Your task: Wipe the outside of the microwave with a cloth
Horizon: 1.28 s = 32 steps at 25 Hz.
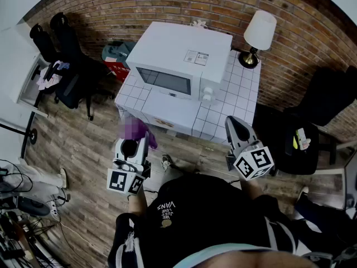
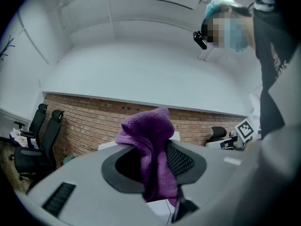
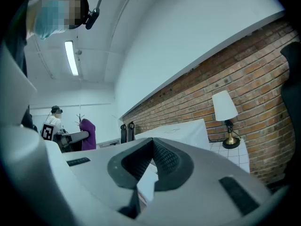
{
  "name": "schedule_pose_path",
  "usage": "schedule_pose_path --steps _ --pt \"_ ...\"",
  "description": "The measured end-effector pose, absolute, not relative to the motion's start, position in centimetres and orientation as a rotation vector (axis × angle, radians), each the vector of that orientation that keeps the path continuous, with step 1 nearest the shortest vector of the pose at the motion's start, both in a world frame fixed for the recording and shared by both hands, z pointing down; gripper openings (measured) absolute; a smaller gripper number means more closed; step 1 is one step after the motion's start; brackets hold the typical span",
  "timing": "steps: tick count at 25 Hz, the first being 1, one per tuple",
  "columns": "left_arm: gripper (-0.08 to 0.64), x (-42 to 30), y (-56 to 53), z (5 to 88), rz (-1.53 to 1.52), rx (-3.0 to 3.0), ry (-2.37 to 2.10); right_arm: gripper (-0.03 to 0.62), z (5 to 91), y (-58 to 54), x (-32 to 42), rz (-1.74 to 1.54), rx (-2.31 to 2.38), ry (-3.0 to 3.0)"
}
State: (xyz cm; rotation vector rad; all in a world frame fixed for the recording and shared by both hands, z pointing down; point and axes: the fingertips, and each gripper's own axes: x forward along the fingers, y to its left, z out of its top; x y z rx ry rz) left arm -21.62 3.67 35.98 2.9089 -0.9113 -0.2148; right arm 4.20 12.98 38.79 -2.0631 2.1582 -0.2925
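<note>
A white microwave (image 1: pixel 179 59) stands on a white tiled table (image 1: pixel 234 94) against a brick wall. My left gripper (image 1: pixel 133 143) hovers off the table's near left corner, shut on a purple cloth (image 1: pixel 136 130). In the left gripper view the cloth (image 2: pixel 151 147) bunches up between the jaws and hangs over them. My right gripper (image 1: pixel 235 126) is off the table's near right corner, shut with nothing in it. The right gripper view shows its jaws closed together (image 3: pixel 151 161), the microwave (image 3: pixel 181 132) beyond them, and the cloth (image 3: pixel 87 134) far to the left.
A table lamp (image 1: pixel 257 31) stands on the table's back right corner. Black office chairs (image 1: pixel 67 66) are at the left, another dark chair (image 1: pixel 312 130) at the right. A red and teal bag (image 1: pixel 117 57) sits behind the table's left side. Wooden floor lies below.
</note>
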Motion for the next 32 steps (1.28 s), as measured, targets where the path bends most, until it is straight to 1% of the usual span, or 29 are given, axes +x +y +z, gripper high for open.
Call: schedule_pose_path --steps 7,12,20,32 --pt "0.141 -20.4 2.0 36.6 -0.225 2.894 -0.902 0.003 38.8 11.6 4.5 -0.263 -2.012 2.203" --pt "0.141 -19.9 -1.5 37.4 -0.235 2.881 -0.858 0.003 38.9 9.5 4.6 -0.261 -2.048 2.170" --pt "0.141 -18.7 -11.2 37.3 -0.173 2.932 -0.699 0.003 37.4 3.7 5.1 -0.230 -2.177 2.010" --pt "0.141 -18.9 -25.9 35.5 -0.110 3.069 -0.384 0.003 36.8 -4.0 2.9 -0.205 -2.390 1.686"
